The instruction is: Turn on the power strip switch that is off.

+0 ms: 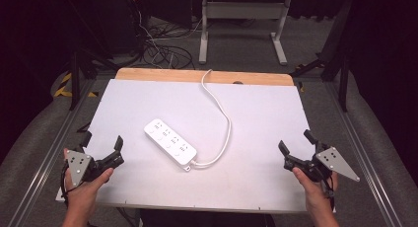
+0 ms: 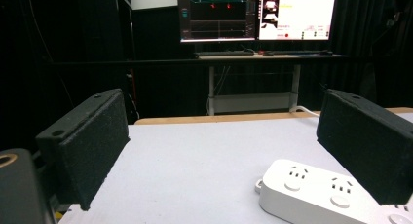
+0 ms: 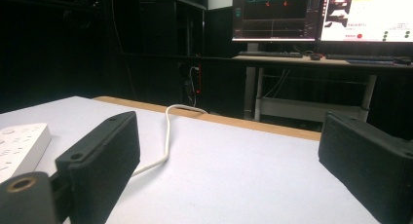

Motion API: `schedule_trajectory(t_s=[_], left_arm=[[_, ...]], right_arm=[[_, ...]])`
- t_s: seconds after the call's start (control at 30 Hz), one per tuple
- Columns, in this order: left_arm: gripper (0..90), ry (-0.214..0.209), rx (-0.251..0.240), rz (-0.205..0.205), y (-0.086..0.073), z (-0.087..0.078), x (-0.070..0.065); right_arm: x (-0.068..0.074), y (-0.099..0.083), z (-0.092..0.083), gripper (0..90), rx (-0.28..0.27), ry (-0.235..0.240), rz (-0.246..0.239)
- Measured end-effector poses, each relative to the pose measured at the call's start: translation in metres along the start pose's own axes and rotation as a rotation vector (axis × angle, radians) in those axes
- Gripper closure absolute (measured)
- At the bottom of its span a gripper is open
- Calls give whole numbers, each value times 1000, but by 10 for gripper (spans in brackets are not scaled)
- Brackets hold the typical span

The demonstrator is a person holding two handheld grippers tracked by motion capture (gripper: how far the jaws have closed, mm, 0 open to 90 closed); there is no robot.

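Dark lab: monitors [image 2: 257,15], cables [image 1: 157,47], black curtains [image 2: 370,44]

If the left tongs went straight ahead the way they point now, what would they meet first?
Probably the white power strip. In the left gripper view it lies close ahead of the open left tongs, off to their right side, so only the right jaw may catch it; depth is unclear.
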State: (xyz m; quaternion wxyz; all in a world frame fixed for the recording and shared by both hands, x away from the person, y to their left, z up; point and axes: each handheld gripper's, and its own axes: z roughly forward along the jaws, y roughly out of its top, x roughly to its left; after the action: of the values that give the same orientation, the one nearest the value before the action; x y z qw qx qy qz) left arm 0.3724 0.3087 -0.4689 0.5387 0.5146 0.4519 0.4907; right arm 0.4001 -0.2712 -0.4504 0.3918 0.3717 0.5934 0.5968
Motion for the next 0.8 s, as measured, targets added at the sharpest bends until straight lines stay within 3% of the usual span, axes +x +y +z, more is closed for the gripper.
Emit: schedule_trajectory(t_s=[0.67,0.8], left_arm=[[66,-11,-2,4,0,4,-2],[95,10,-17,13,1,5,-1]], right_arm=[[-2,0,-4,88,0,0,4],[-2,0,-5,88,-1,-1,5]])
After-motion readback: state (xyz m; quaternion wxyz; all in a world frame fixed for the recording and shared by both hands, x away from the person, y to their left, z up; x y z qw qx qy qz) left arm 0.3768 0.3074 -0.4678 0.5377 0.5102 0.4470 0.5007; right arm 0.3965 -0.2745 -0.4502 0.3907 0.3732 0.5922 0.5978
